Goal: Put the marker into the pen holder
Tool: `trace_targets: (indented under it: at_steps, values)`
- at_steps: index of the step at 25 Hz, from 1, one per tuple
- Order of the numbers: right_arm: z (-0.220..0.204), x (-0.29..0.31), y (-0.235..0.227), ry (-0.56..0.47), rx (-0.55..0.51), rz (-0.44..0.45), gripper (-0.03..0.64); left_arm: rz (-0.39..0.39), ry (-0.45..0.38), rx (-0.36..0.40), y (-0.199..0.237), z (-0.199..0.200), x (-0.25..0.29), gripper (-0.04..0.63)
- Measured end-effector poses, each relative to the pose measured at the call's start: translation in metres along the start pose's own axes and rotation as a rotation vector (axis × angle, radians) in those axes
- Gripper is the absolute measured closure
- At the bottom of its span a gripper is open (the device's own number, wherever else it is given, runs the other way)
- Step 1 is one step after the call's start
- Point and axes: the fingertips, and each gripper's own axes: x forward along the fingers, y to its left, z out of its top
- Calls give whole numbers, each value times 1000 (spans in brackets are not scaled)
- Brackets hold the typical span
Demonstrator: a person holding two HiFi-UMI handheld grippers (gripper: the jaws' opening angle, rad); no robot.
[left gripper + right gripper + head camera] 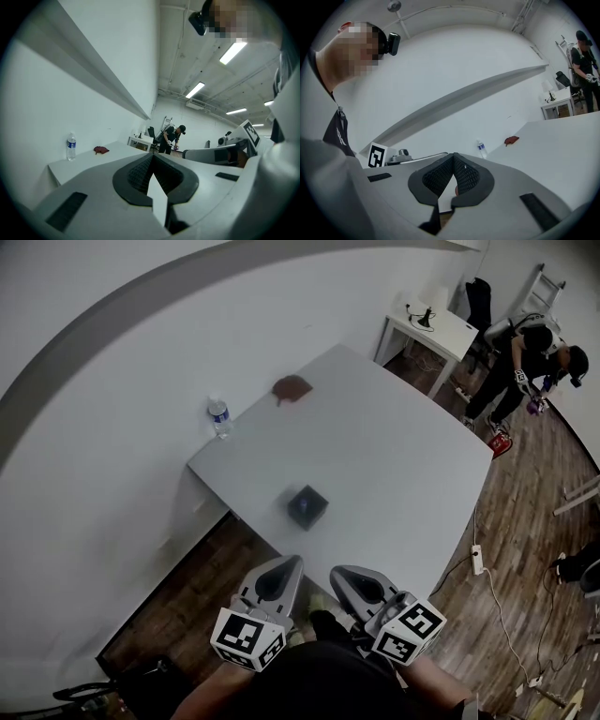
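Observation:
A small dark square pen holder (307, 505) stands on the white table (394, 456), near its front edge. No marker shows in any view. Both grippers are held close to the person's body, short of the table's edge. My left gripper (291, 563) and my right gripper (341, 572) sit side by side and point toward the holder. In the left gripper view the jaws of the left gripper (152, 157) meet at the tip with nothing between them. The right gripper (453, 156) also has its jaws together and holds nothing.
A water bottle (219, 418) and a red-brown cloth (292, 388) lie at the table's far left side by the wall. A small white desk (427, 329) and a person (534, 357) stand at the back right. A power strip (476, 559) with cable lies on the wooden floor.

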Motion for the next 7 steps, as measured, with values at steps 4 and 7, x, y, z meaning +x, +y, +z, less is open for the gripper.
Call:
trace_targets:
  at_steps: [4,7]
  values:
    - [-3,-3,9,2,-9,3,603,-3,-9,5,-5,-1,-9,591]
    - [-8,-6,16,7,-9,2,603,-3,-11,5,-7,-3,-17,591]
